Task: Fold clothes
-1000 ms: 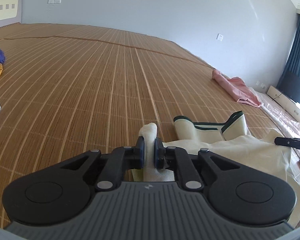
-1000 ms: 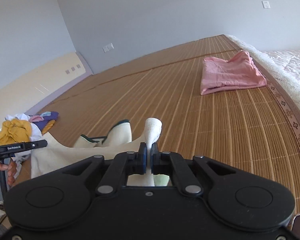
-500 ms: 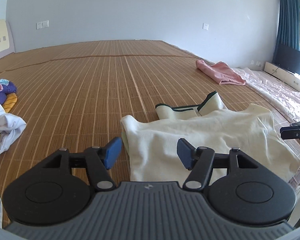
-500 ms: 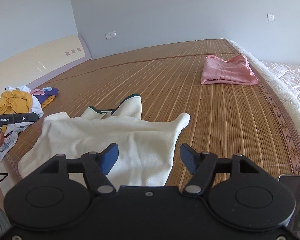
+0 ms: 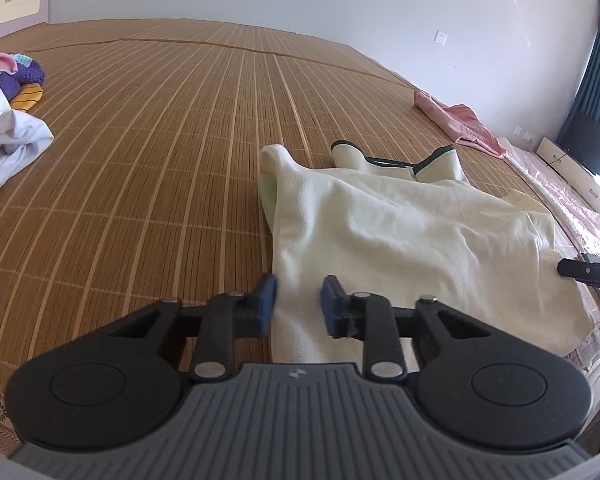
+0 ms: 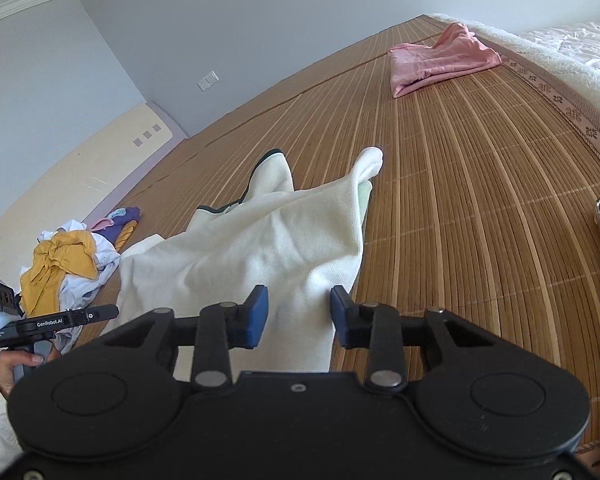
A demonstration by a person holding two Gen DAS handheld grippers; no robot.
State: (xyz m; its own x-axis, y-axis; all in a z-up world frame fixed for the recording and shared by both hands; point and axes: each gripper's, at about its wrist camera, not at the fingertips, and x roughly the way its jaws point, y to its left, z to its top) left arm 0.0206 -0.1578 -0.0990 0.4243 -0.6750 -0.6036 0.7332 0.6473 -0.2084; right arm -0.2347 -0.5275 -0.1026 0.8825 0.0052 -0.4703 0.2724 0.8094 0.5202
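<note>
A cream shirt with dark green trim lies spread on the bamboo mat; it also shows in the right wrist view as the cream shirt. My left gripper is open, its blue pads either side of the shirt's near left edge, just above the cloth. My right gripper is open too, straddling the shirt's near right edge. Neither holds anything. The shirt's sleeves with green cuffs point to the far side.
A folded pink garment lies far off on the mat. A heap of mixed clothes, yellow, white and purple, sits at the left. A white quilt borders the mat on the right. A person's hand holds the left gripper's handle.
One second ago both grippers were shut on the shirt's corners. They let go, the shirt dropped flat, and both now sit lower and closer over its near edge, jaws narrower than half a second ago.
</note>
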